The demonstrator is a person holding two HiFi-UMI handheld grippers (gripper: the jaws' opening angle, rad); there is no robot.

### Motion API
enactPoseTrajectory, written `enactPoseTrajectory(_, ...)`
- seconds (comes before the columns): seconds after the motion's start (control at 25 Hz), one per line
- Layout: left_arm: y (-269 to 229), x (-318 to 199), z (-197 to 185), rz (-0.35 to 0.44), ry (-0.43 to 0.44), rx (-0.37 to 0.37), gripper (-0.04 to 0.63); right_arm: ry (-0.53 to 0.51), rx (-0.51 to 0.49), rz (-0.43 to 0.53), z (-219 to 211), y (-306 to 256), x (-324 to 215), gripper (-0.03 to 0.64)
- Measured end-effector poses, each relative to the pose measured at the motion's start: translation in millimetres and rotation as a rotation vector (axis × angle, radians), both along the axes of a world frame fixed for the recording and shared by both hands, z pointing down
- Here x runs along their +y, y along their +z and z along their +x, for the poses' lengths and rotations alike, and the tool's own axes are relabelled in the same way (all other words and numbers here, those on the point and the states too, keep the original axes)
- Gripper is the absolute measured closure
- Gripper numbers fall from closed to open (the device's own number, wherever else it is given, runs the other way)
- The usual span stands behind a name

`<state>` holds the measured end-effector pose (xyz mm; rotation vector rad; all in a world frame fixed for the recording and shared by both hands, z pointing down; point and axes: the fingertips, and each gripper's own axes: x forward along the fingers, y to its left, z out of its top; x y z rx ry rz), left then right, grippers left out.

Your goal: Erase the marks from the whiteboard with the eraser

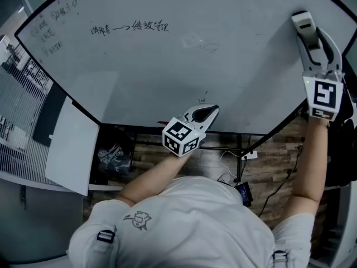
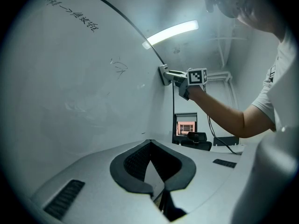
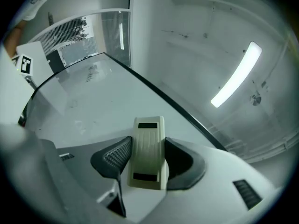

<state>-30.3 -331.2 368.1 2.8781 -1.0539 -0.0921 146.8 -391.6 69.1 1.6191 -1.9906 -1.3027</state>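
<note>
The right hand-held gripper (image 3: 149, 164) was clamped on the cream eraser (image 1: 303, 22), one dark pad on each long side. In the head view it pressed the eraser flat against the whiteboard (image 1: 234, 66) near the board's edge at about 2 o'clock.

The left hand-held gripper (image 1: 207, 112) had its jaws drawn together with nothing between them. It sat at the board's lower edge, at about 6 o'clock, just under a small scribble (image 1: 203, 99).

Well apart from the eraser, a line of handwriting with an arrow (image 1: 130, 27) ran across the board at about 11 o'clock. More writing (image 1: 54, 22) crowded the corner toward 10 o'clock. A faint smudge (image 1: 202, 44) lay between the handwriting and the eraser.

From the right gripper view, a bright ceiling light strip (image 3: 236, 80) showed at 2 o'clock, beyond the board's dark rim.
</note>
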Motion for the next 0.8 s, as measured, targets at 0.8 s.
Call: enactPoseTrajectory(0.8,14,3,-50,-0.027,-0.081,0.002,0.589,-0.221,0.249,-0.157,-192,195,13,0.383)
